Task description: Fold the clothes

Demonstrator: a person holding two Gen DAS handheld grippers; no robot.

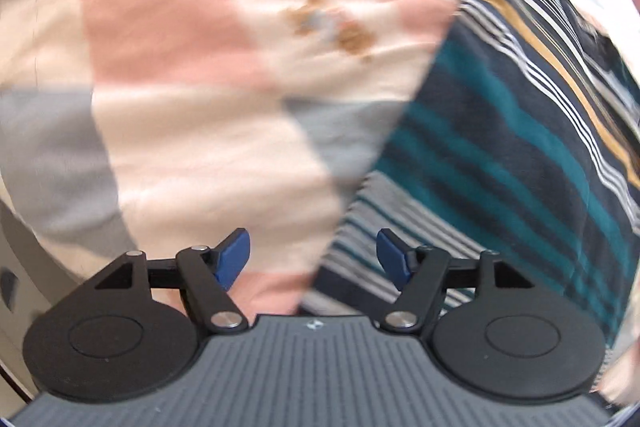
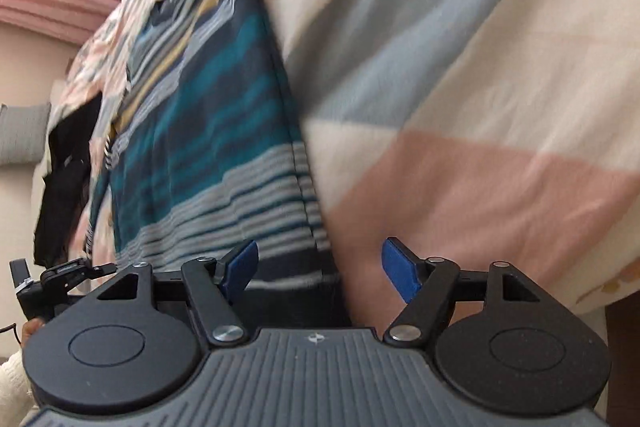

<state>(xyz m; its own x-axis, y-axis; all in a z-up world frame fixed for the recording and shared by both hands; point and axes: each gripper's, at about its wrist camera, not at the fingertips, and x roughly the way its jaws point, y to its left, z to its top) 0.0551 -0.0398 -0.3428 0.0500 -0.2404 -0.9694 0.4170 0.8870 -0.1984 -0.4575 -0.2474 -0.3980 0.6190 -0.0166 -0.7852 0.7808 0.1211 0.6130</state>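
Left gripper [image 1: 313, 258] and right gripper [image 2: 319, 270]: fingers standing apart, gripping nothing; striped shirt [image 1: 500, 155] lying on checked bedsheet [image 1: 192, 131] beneath both; advisable: pinching one straight hem edge, both sides level.

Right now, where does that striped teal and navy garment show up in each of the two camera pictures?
Left wrist view: the striped garment fills the right side, running from the top edge down behind the open left claw.
Right wrist view: the striped garment sits left of centre, above the open right claw.
Shared landmark: the pink, cream and grey checked cover, which borders the garment in both views.
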